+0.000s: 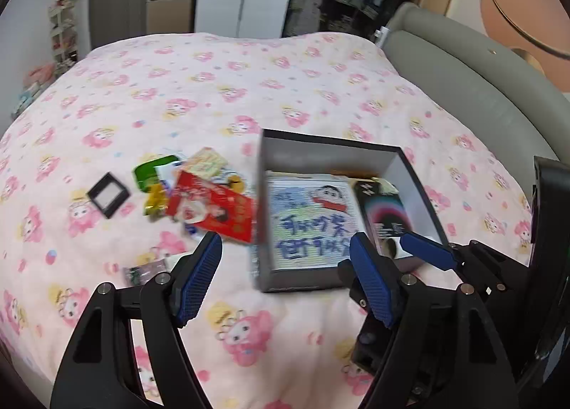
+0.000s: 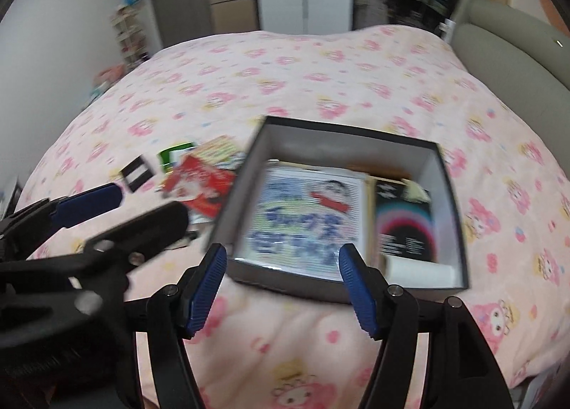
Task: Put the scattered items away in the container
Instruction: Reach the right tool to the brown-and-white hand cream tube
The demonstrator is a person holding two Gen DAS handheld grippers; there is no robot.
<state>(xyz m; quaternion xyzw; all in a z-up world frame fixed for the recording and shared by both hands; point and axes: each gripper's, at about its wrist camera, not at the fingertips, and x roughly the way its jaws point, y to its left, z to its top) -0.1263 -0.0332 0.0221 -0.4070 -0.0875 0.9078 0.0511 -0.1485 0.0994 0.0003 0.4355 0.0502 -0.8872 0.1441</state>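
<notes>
Scattered items (image 1: 199, 191) lie on the bedspread (image 1: 249, 88) ahead-left of the left gripper (image 1: 285, 273), beside the container (image 1: 331, 149). Both the left and the right gripper (image 2: 281, 288) gape wide, empty, touching nothing. Blur leaves the picture card's (image 2: 302, 216) handwriting unreadable.

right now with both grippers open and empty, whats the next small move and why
Probably swing the left hand-held gripper left toward the red packet. It lies closest in the loose pile beside the box, both grippers are open and empty, and the right hand-held gripper faces the box.
</notes>
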